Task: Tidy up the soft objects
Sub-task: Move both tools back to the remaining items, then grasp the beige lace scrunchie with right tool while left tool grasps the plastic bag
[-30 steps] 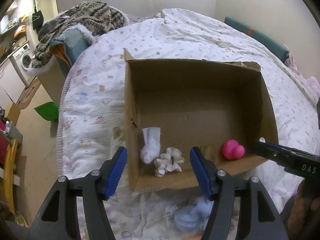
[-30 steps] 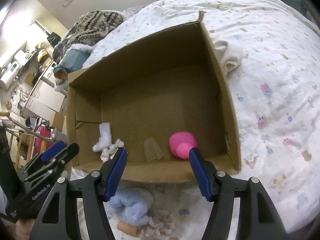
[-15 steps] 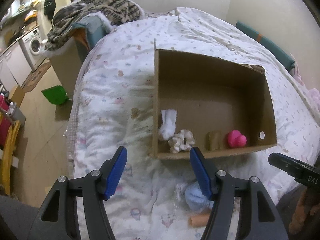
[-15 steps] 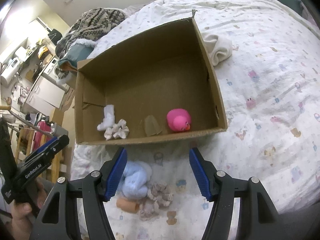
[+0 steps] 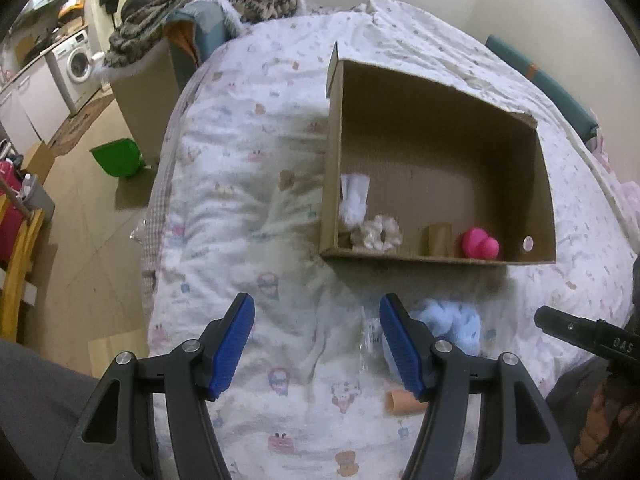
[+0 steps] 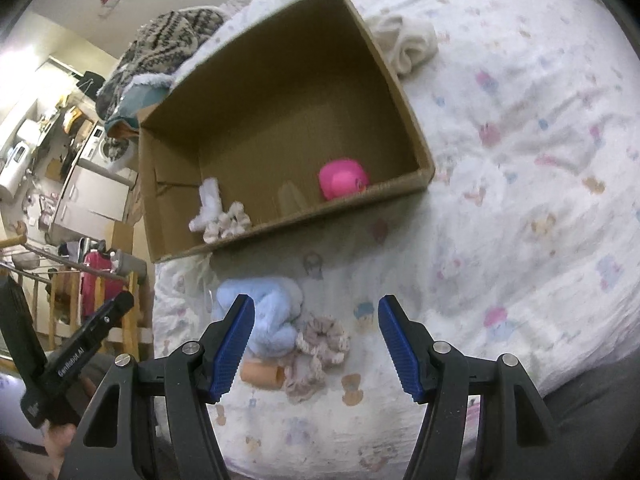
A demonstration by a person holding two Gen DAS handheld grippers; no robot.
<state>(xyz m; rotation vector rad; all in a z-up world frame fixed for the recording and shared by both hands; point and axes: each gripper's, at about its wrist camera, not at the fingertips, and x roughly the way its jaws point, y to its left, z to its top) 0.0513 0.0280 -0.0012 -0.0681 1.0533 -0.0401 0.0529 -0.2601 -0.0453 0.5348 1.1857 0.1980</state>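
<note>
Both the left gripper [image 5: 316,344] and right gripper [image 6: 316,344] gape wide, empty; ahead, the brown cardboard box [image 6: 404,92] holds four items; a fluffy pale-blue cloth [image 6: 272,320], pinkish scrunchie [image 6: 320,344] and small orange tube [image 6: 262,376] just below the right tool remain unpacked.

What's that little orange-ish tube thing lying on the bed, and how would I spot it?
Find the cardboard box on the patterned bedspread, then look at the small heap in front of its near wall. Beside the fluffy light-blue bundle and the pinkish scrunchie lies the peach tube: short, smooth, hollow-ended, the only unfuzzy piece.

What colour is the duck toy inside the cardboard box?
Bright pink; the duck toy shows best in the right wrist view.
</note>
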